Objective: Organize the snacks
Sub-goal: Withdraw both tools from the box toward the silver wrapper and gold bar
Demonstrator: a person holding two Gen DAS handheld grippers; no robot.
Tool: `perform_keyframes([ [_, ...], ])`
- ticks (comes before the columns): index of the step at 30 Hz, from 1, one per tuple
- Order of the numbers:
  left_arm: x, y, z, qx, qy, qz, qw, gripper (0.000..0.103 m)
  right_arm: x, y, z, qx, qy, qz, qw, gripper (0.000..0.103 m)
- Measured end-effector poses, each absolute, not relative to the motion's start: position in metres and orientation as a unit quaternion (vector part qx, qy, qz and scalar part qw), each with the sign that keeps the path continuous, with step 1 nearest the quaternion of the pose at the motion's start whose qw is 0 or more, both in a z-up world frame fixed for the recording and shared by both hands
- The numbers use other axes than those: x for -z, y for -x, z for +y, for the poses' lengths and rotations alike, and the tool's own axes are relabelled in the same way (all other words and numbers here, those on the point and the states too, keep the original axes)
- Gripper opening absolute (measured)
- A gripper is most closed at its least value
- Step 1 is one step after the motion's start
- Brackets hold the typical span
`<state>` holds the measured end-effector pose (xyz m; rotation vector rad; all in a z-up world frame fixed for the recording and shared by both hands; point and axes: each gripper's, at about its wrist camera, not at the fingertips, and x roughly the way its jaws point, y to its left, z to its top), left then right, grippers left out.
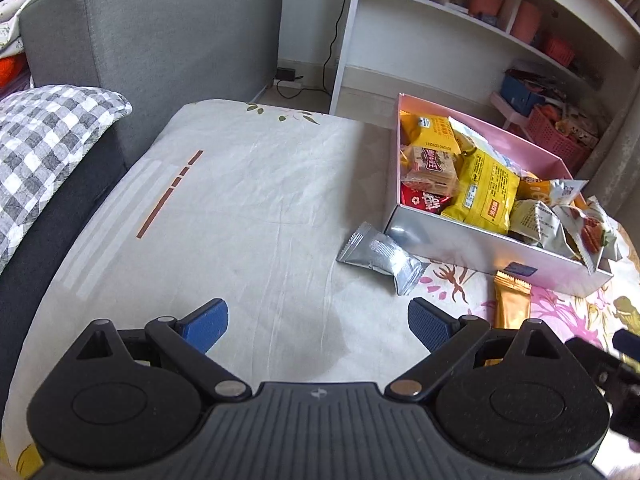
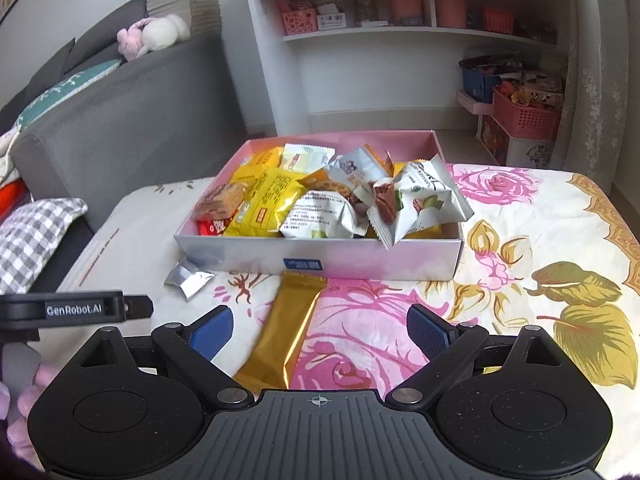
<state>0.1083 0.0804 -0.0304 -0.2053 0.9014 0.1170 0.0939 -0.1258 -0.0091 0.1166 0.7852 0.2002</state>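
Just ahead, gold packet, right jaws apart

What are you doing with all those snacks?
Someone holding two grabber tools is tidying snacks. The box is already piled with packets. Two are outside it on the cloth: a gold packet and a silver packet. The right gripper hangs over the gold one, jaws open. The left gripper is open too, holding nothing.
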Motion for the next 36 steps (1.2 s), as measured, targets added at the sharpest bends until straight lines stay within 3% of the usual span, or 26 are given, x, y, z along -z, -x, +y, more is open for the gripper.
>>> perform_keyframes([
  [7,0.044,-0.132,0.07,-0.063,0.153,0.433,0.886,0.096,0.031,-0.106,-0.122,-0.094,-0.046,0.414,0.904,0.095],
  [18,0.055,-0.147,0.059,-0.076,0.115,0.406,0.903,0.094,0.044,-0.114,-0.113,-0.108,-0.025,0.421,0.9,0.095],
  [28,0.052,-0.132,0.063,-0.029,0.043,0.428,0.902,0.079,0.051,-0.114,-0.105,-0.126,0.01,0.411,0.903,0.099],
  [36,0.05,-0.115,0.082,0.005,-0.008,0.443,0.897,0.076,0.044,-0.111,-0.118,-0.11,0.024,0.407,0.907,0.099],
])
